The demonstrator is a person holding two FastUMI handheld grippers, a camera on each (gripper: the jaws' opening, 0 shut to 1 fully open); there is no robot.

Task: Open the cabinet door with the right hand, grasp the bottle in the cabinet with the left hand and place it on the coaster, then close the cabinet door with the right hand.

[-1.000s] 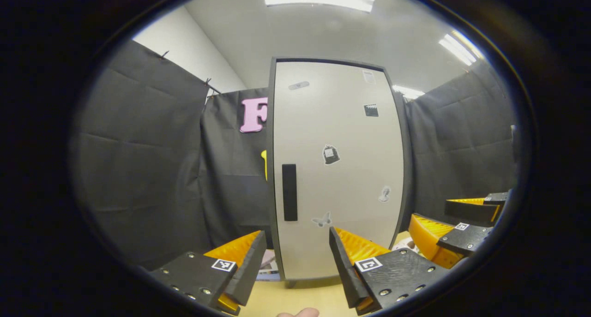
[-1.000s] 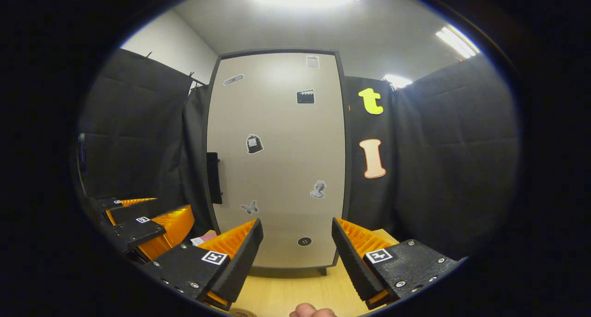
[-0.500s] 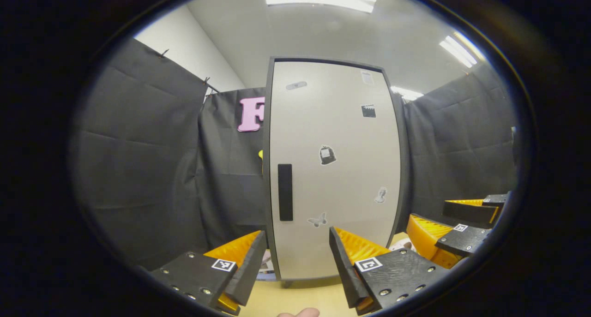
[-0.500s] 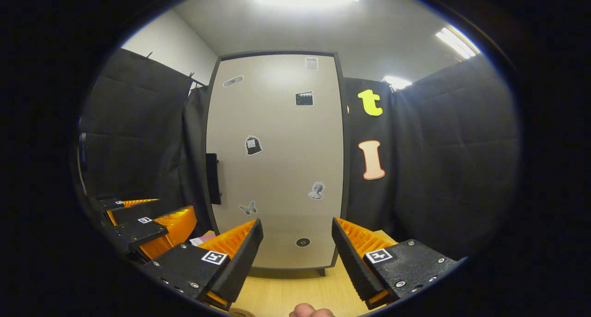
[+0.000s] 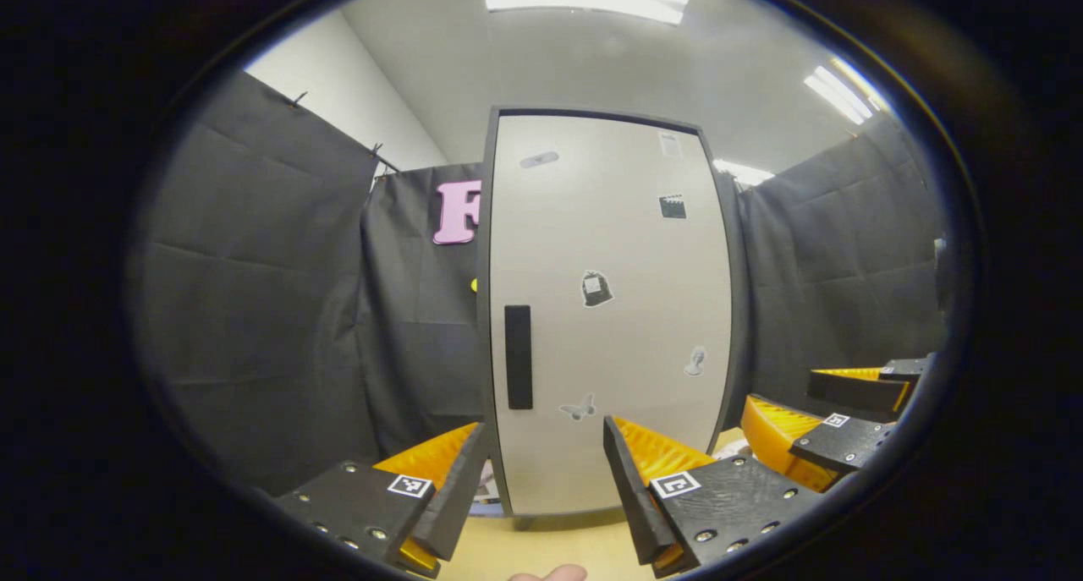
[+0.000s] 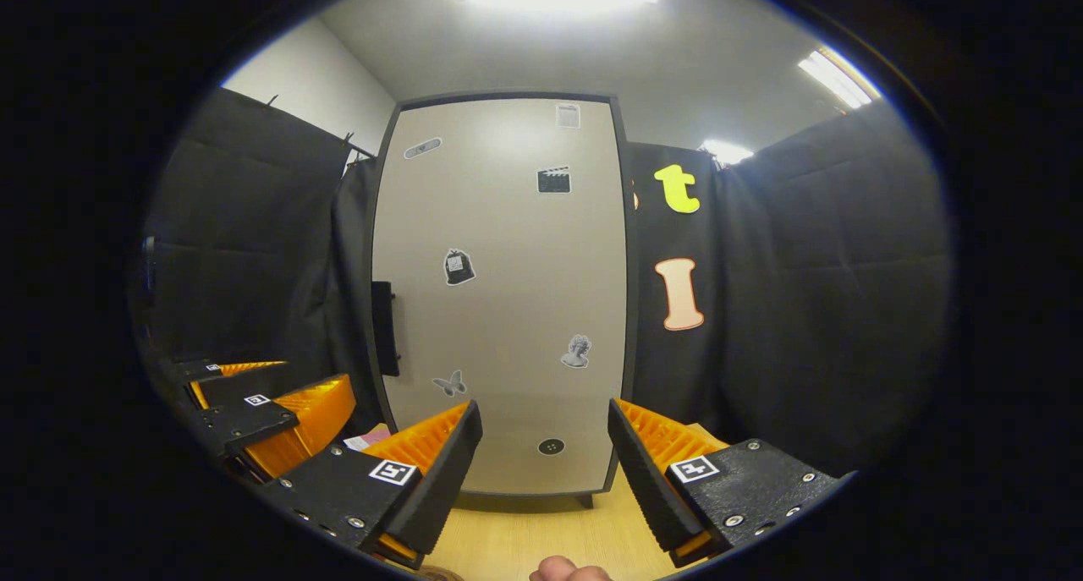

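A tall pale cabinet [image 5: 609, 310] with a dark frame stands on a light wooden table [image 5: 541, 547], its door shut and dotted with small stickers. A black bar handle [image 5: 518, 357] runs down the door's left edge; in the right gripper view the cabinet [image 6: 508, 293] shows its handle [image 6: 382, 328] edge-on. My left gripper [image 5: 541, 471] is open in front of the door's lower part, apart from it. My right gripper [image 6: 541, 463] is open too, facing the door's bottom. The right gripper [image 5: 833, 433] appears low right in the left gripper view. The left gripper [image 6: 271, 408] appears low left in the right gripper view.
Black cloth walls close in the booth on both sides and behind the cabinet. Some pink and white papers [image 6: 370, 438] lie on the table left of the cabinet's foot. A fingertip [image 6: 567, 569] shows at the bottom edge.
The cabinet has drifted slightly left in both views. Both grippers stay open.
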